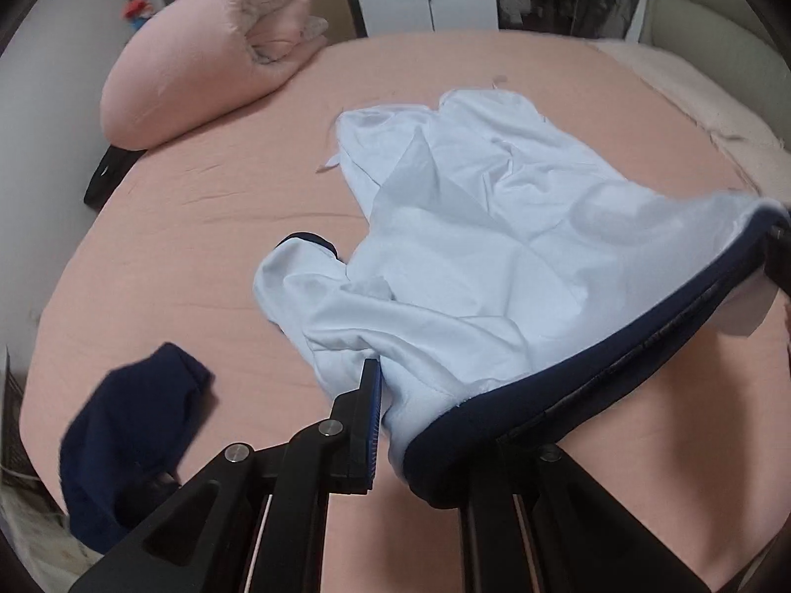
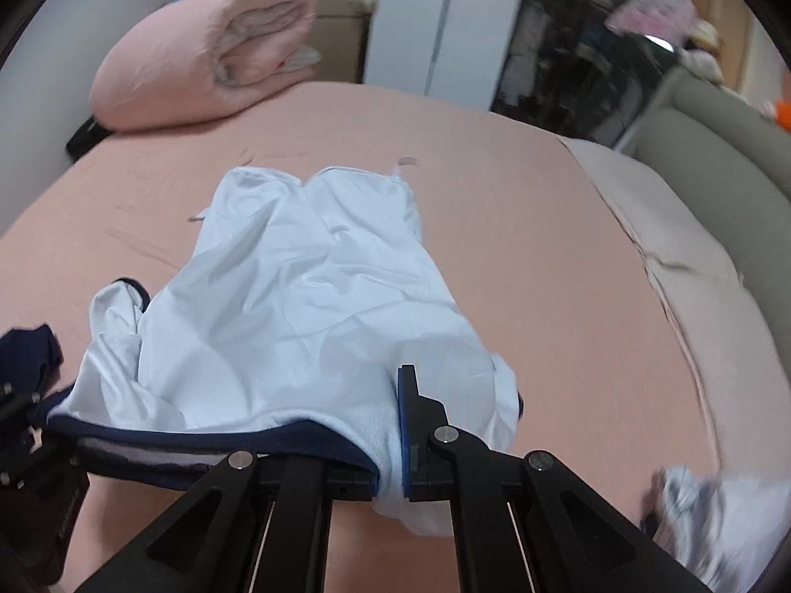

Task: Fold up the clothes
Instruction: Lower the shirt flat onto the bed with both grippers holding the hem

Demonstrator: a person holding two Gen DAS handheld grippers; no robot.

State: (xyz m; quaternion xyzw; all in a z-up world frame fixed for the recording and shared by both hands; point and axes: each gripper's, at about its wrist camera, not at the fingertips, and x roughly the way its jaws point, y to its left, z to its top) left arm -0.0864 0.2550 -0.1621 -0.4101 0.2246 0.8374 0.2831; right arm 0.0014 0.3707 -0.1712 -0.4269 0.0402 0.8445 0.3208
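Both claws [image 1: 390,425] [image 2: 390,449] on white shirt [image 2: 296,296]

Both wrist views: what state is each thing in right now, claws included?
Pale blue garment with navy trim: spread wrinkled on the bed, near navy edge lifted between both claws.
Left claw: shut on the garment's edge.
Right claw: shut on the garment's edge.
Dark navy cloth: crumpled.
Pink quilt: rolled up.

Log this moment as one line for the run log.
left gripper: shut on shirt | right gripper: shut on shirt | hem lifted, rest on bed
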